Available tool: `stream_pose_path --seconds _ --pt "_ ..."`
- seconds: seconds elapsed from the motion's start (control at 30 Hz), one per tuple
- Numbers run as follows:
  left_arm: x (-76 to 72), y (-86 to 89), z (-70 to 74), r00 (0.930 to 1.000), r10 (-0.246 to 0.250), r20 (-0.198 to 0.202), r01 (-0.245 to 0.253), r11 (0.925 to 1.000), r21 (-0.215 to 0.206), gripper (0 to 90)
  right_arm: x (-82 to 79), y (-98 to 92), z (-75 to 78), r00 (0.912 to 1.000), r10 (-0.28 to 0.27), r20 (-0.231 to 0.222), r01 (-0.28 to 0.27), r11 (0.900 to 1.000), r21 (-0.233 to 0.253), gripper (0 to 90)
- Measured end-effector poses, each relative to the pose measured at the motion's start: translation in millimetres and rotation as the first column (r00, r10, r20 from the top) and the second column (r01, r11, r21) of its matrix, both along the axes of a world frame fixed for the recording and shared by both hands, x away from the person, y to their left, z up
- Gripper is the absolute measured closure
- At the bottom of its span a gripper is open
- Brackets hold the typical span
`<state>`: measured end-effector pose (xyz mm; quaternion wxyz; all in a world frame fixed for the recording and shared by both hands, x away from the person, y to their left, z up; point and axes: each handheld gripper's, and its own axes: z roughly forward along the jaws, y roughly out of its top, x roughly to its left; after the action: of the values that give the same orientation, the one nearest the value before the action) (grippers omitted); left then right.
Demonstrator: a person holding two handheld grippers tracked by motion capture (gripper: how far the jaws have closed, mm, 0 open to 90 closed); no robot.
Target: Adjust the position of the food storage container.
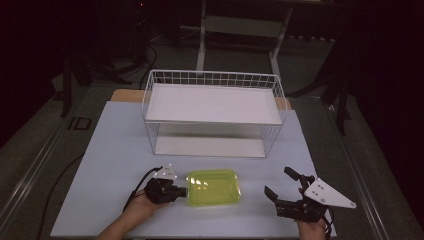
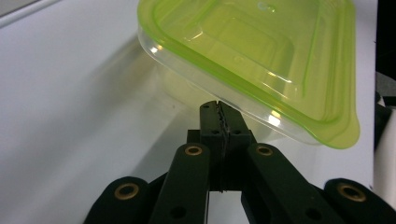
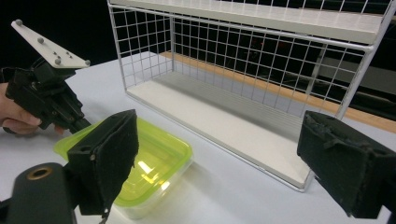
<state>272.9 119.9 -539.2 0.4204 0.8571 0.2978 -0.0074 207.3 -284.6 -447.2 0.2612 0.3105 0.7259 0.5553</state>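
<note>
Green-lidded box (image 2: 261,60) in left claw (image 2: 219,109)

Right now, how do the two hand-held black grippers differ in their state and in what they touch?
The left gripper has its jaws shut on the rim of the clear plastic box with the yellow-green lid, while the right gripper has its jaws spread wide open. The left gripper touches the box; the right gripper holds nothing and stays apart from it. Both are black, held low over the pale table, in front of the white wire shelf rack.
</note>
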Motion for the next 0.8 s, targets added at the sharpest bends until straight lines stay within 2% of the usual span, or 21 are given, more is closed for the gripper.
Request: stream_pose_path --seconds 0.13,0.5,0.7,0.8 --pt "2.4 -6.2 0.8 0.9998 -0.003 0.017 0.003 1.0 0.004 90.0 -0.1 -0.1 0.0 1.0 0.001 0.0 -0.001 1.0 0.0 12.6" --pt "15.7 -13.1 -0.3 0.9999 0.005 0.014 -0.005 0.9999 -0.01 90.0 -0.2 2.7 -2.0 0.9999 0.012 -0.007 -0.012 1.0 -0.009 12.6" --pt "15.2 -9.9 -1.9 0.9997 0.017 0.015 -0.017 0.9998 0.002 89.7 0.7 3.0 -3.6 0.9997 0.021 -0.01 -0.021 1.0 -0.003 12.6" --pt "12.5 -1.2 0.7 0.999 0.042 0.016 -0.042 0.9991 0.002 78.4 0.8 3.3 -4.3 0.9995 0.027 -0.012 -0.027 1.0 0.009 12.6"
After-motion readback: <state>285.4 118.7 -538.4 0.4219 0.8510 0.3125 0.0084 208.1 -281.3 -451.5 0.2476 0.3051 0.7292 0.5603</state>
